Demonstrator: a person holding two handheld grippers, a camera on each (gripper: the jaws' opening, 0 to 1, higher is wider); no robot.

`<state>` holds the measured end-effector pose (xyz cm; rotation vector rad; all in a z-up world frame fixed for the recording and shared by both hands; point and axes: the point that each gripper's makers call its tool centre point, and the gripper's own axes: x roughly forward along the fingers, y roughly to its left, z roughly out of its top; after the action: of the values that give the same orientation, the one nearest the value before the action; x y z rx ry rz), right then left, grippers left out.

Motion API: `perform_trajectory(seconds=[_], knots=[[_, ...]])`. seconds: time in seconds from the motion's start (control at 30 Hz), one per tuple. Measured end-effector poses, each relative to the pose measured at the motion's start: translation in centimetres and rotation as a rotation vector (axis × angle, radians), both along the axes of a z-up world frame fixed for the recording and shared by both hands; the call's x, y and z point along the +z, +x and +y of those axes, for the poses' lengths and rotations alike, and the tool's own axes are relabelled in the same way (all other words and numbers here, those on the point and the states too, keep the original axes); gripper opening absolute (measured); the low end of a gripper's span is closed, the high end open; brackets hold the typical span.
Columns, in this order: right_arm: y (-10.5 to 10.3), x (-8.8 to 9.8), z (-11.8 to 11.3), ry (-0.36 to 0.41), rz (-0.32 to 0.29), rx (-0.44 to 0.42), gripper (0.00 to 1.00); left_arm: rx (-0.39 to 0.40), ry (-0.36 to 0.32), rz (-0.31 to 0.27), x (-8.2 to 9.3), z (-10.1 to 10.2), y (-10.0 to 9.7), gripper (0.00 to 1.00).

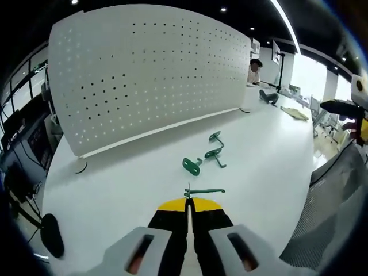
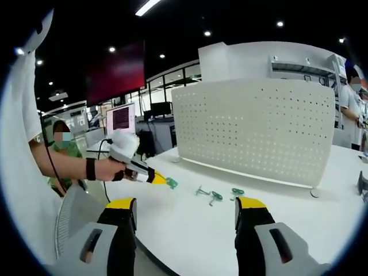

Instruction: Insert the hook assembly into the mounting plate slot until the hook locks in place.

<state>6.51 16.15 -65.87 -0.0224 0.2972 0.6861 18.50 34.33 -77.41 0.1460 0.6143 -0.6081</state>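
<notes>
Here, left gripper [image 1: 188, 202] pressed together, pinching green hook assembly [image 1: 203, 191] by thin stem above white counter [image 1: 126, 190]. Right gripper [image 2: 185, 214] spread, empty. Three spare hooks [image 1: 208, 154] lie before pegboard mounting plate [image 1: 149, 75]. Hook likely light, stiff, slippery; best gripped near base.
</notes>
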Motion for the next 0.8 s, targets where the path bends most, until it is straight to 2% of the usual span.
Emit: perform_trajectory(seconds=[0.07, 0.3, 0.6, 0.7, 0.8], knots=[[-0.1, 0.1, 0.1, 0.002, -0.008, 0.004, 0.69, -0.006, -0.020, 0.022, 0.2, -0.3, -0.3, 0.01], [-0.7, 0.4, 0.4, 0.012, -0.010, 0.022, 0.65, 0.003, -0.051, 0.011, 2.1, -1.0, -1.2, 0.01], [-1.6, 0.6, 0.8, 0.021, -0.020, 0.052, 0.59, -0.032, -0.075, 0.007, 4.1, -2.5, -2.7, 0.01], [-1.6, 1.0, 0.9, 0.026, -0.046, 0.050, 0.53, -0.035, -0.086, 0.003, 4.8, -2.8, -3.2, 0.01], [-1.6, 1.2, 1.1, 0.047, -0.037, 0.062, 0.49, -0.028, -0.115, 0.007, 5.3, -3.0, -3.6, 0.01]])
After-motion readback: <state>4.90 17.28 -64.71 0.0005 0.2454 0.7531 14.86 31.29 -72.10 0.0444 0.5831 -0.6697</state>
